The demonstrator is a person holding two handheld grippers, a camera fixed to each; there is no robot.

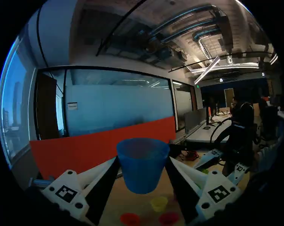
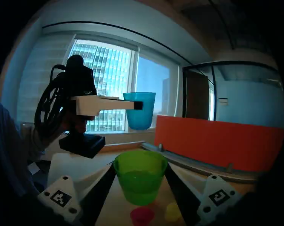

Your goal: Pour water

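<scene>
The green cup (image 2: 140, 180) stands upright between the fingers of the right gripper (image 2: 140, 167), which press on its two sides, spread just as wide as the cup. Liquid (image 2: 140, 186) fills roughly its lower half (it takes the cup's own green, so its colour cannot be told). The blue cup (image 1: 143, 173) is pinched the same way in the left gripper (image 1: 143, 160), a finger against each side, upright and lifted off the table (image 1: 117, 201); whether it holds anything cannot be told. In the right gripper view the blue cup hangs higher and farther off than the green one, in front of a window (image 2: 104, 79), with the left gripper reaching in from the left and a hand (image 2: 74, 121) around its handle. On the table under both held cups sit three small ones close together: a yellow cup (image 1: 159, 203), a red cup (image 1: 129, 218) and a pink cup (image 1: 169, 217), apart from the held cups. Beyond the table runs a low orange panel (image 2: 221, 145), with a glass wall (image 1: 115, 105) above it.
</scene>
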